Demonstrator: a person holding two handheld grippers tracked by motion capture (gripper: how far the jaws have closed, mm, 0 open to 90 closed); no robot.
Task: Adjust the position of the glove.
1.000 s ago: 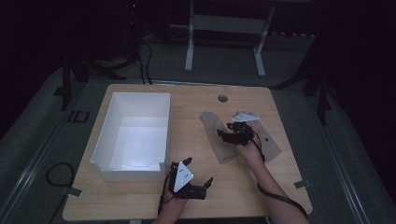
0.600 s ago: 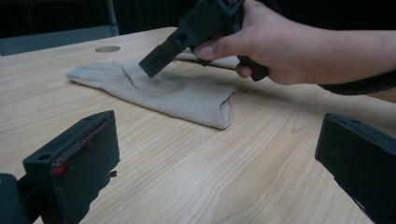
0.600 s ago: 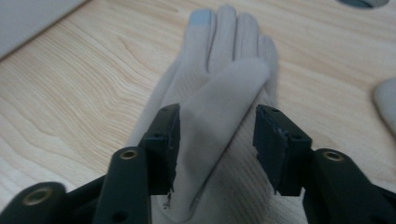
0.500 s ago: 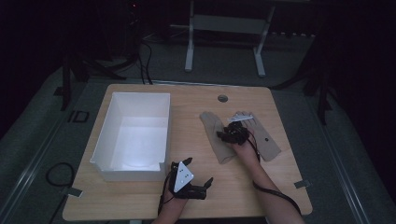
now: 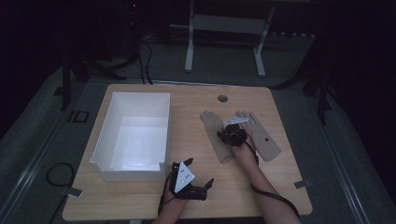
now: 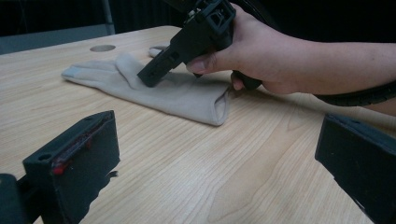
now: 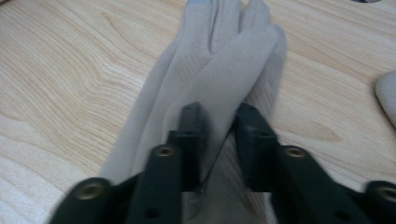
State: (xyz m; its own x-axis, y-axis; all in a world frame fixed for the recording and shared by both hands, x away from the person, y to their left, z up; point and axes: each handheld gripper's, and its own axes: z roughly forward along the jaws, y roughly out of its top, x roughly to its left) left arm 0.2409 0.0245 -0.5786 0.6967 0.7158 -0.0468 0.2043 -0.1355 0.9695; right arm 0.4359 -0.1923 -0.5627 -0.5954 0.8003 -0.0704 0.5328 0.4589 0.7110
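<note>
Two beige gloves lie flat on the wooden table, right of the middle. My right gripper [image 5: 229,135] points down on the left glove [image 5: 215,135], a little above its cuff. Its jaws have just been closing and stand narrow [image 7: 217,140], with a raised fold of the glove [image 7: 219,51] pinched between them. The left gripper view has the right gripper [image 6: 149,77] pressed onto that glove [image 6: 182,95]. The other glove [image 5: 262,135] lies just to the right. My left gripper [image 5: 205,186] rests near the front edge, jaws wide open [image 6: 215,154] over bare wood.
A white open box [image 5: 100,140] stands on the left half of the table, close to my left gripper. A round cable hole [image 5: 222,98] sits near the far edge. A metal stand's legs [image 5: 189,56] rise on the dark floor behind the table.
My right gripper has sunk onto the left glove and its jaws have narrowed on the fabric. The left gripper has stayed put.
</note>
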